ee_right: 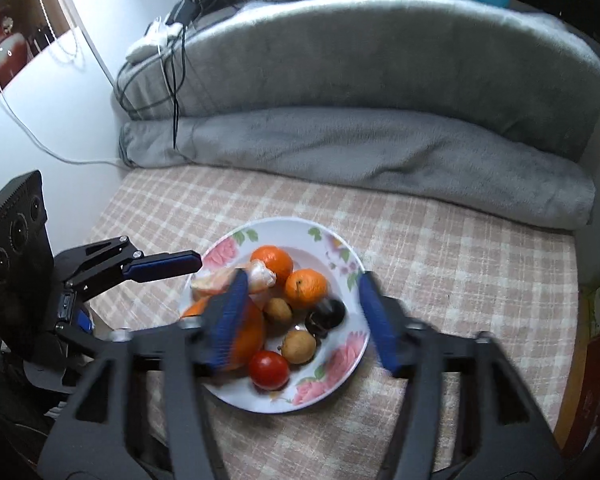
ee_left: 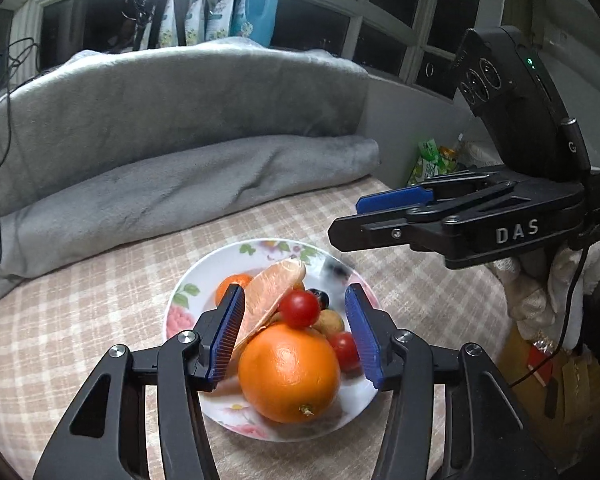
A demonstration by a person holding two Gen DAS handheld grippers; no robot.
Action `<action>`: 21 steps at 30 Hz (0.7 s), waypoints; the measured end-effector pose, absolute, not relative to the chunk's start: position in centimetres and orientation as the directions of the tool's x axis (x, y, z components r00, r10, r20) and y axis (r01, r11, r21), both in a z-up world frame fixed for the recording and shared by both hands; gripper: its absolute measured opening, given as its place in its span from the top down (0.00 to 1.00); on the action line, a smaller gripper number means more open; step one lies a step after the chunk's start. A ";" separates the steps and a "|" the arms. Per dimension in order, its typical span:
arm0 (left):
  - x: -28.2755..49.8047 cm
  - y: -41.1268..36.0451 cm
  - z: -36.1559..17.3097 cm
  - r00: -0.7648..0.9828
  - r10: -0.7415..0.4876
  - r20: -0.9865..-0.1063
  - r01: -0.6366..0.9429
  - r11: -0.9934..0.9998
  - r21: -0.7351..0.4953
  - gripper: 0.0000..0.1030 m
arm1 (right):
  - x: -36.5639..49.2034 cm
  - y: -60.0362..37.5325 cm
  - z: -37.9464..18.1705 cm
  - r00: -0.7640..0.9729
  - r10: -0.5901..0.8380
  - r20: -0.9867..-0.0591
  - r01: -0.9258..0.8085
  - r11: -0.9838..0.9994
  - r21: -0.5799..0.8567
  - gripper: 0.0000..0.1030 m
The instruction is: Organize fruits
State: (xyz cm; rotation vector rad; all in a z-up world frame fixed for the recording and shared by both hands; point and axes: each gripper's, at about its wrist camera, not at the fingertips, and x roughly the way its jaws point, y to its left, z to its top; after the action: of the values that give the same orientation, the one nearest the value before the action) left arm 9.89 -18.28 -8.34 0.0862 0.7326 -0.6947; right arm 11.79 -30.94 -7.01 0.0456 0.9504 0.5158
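Okay, biggest first: my view has a grey blanket point(ee_left: 172, 128) rolled and heaped along the back of a checked tablecloth point(ee_left: 80, 320), beige and white. On the cloth sits a floral plate point(ee_right: 331, 376) holding all the fruit.

My left gripper point(ee_left: 296, 334) hangs over the near side of the plate, blue pads apart, nothing pinched; the fruit shows between them but the pads are clear of it. My right gripper point(ee_right: 303, 320) is likewise spread over the plate, blurred, nothing between the pads that I can call gripped. Each gripper shows in the other's camera, off to the side of the plate, held by a hand in a white glove point(ee_left: 539, 292).

Fruit, big to small: a large orange point(ee_left: 290, 372) at the plate's near edge in the left view, stem end towards me. A pomelo segment point(ee_left: 268, 296) leans on it, tilted up. Two tangerines point(ee_right: 290, 274) touch each other nearer the blanket side of the plate. Two red cherry tomatoes point(ee_left: 298, 308), one resting on top of the orange, one beside it. Two brown longans point(ee_right: 298, 346) and a dark grape point(ee_right: 329, 312) mid-plate in the right view, close together.
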 end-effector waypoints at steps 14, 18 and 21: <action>7.1 -15.9 -7.2 0.579 -0.524 -0.625 0.568 0.809 -0.153 0.34 | 5.9 -31.0 -6.2 0.639 0.330 -0.695 -0.312 0.937 0.158 0.22; 6.4 -15.6 -7.0 0.588 -0.517 -0.622 0.556 0.817 -0.153 0.26 | 4.1 -31.6 -5.7 0.694 0.279 -0.664 -0.266 0.956 0.124 0.17; 5.6 -15.4 -6.8 0.602 -0.505 -0.618 0.543 0.827 -0.146 0.23 | 3.2 -32.1 -5.4 0.717 0.253 -0.649 -0.230 0.965 0.122 0.13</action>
State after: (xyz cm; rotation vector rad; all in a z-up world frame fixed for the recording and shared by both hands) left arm 5.61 -15.42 -6.83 0.0587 0.6971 -0.6075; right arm 3.21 -32.11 -5.37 0.0333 0.7231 0.2676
